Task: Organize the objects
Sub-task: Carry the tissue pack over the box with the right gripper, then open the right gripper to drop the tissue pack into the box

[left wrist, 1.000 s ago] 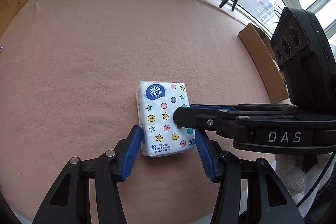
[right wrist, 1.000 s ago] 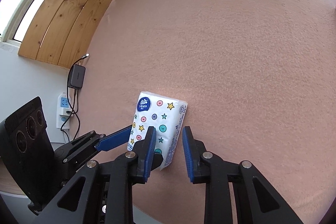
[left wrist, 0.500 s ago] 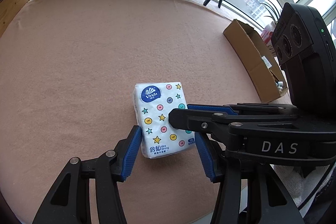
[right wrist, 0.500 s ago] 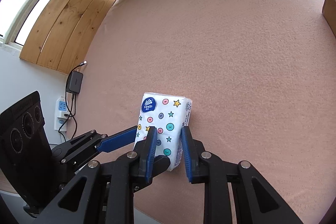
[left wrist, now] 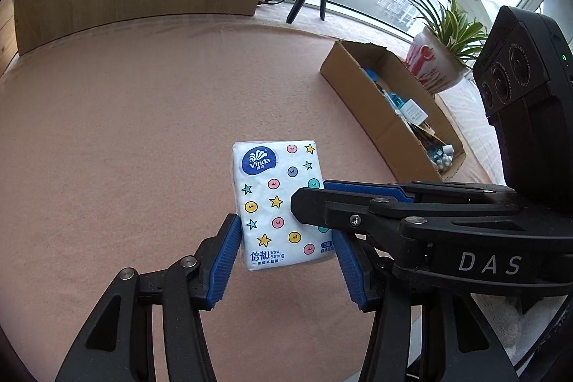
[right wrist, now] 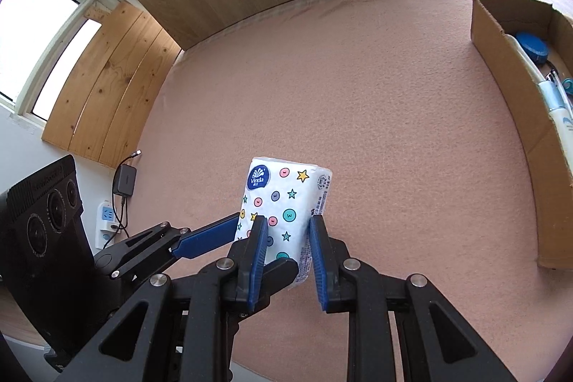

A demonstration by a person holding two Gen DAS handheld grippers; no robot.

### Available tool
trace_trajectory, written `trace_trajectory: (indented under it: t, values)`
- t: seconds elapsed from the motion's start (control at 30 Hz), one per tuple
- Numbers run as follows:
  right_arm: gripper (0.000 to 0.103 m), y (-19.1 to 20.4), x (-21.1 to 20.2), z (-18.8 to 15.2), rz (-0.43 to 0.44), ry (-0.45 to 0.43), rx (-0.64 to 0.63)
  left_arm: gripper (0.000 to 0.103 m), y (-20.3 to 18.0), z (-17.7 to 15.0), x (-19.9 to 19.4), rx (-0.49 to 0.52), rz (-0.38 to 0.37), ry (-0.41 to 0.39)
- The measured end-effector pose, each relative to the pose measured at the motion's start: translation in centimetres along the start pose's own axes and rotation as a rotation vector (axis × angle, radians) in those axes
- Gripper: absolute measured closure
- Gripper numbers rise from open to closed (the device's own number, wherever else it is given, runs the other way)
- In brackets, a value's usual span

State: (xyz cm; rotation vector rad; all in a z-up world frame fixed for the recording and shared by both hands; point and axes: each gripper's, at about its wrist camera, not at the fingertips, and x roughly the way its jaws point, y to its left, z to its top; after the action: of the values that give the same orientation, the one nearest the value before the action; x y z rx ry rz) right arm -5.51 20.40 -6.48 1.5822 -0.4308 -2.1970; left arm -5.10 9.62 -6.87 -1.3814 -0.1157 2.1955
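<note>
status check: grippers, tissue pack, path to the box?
Left gripper and right gripper both clamped on tissue pack. Pack off the pink mat. Cardboard box off to the right, bare mat between.

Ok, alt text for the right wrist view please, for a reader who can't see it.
Both grippers hold a white tissue pack printed with stars and dots above a pink carpet: the right gripper pinches its thin sides, the left gripper's blue finger presses its left edge. An open cardboard box sits at right.
</note>
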Motion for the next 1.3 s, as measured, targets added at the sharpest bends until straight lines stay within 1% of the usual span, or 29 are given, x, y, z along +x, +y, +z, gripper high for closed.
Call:
trace_trajectory:
  t: [0.27,0.67,0.83,1.1,1.17,1.2,1.23,1.27,1.3]
  values:
    - [0.081,-4.4,-4.9,1.1,-0.028,-0.102,0.069,0.048,-6.4,3.8,1.9,0.097,-0.031,-0.031]
    - [0.081,-11.4,-11.0,2.7,-0.096,-0.225,0.136,0.048,-15.1,9.0,6.6,0.206,-0.09,-0.048]
    - [0.081,-14.3,-12.9,3.7,-0.124,-0.266,0.158,0.048,-17.8,11.0,8.5,0.24,-0.109,-0.051]
    - [0.081,-17.5,-14.4,5.5,-0.185,-0.317,0.158,0.047,-20.9,13.7,11.5,0.296,-0.114,-0.065]
    - [0.081,-18.0,-14.6,6.0,-0.211,-0.324,0.135,0.041,-21.3,14.2,12.6,0.316,-0.093,-0.068]
    - [0.08,-18.1,-14.6,6.1,-0.226,-0.323,0.123,0.029,-21.3,14.5,13.1,0.303,-0.073,-0.062]
    - [0.075,-18.2,-14.6,6.2,-0.241,-0.328,0.122,0.022,-21.0,14.6,13.4,0.288,-0.063,-0.058]
    - [0.069,-18.4,-14.6,6.1,-0.263,-0.333,0.125,0.022,-20.8,14.8,13.7,0.278,-0.061,-0.057]
    - [0.056,-18.5,-14.6,6.1,-0.281,-0.339,0.122,0.022,-20.6,14.8,13.8,0.273,-0.057,-0.059]
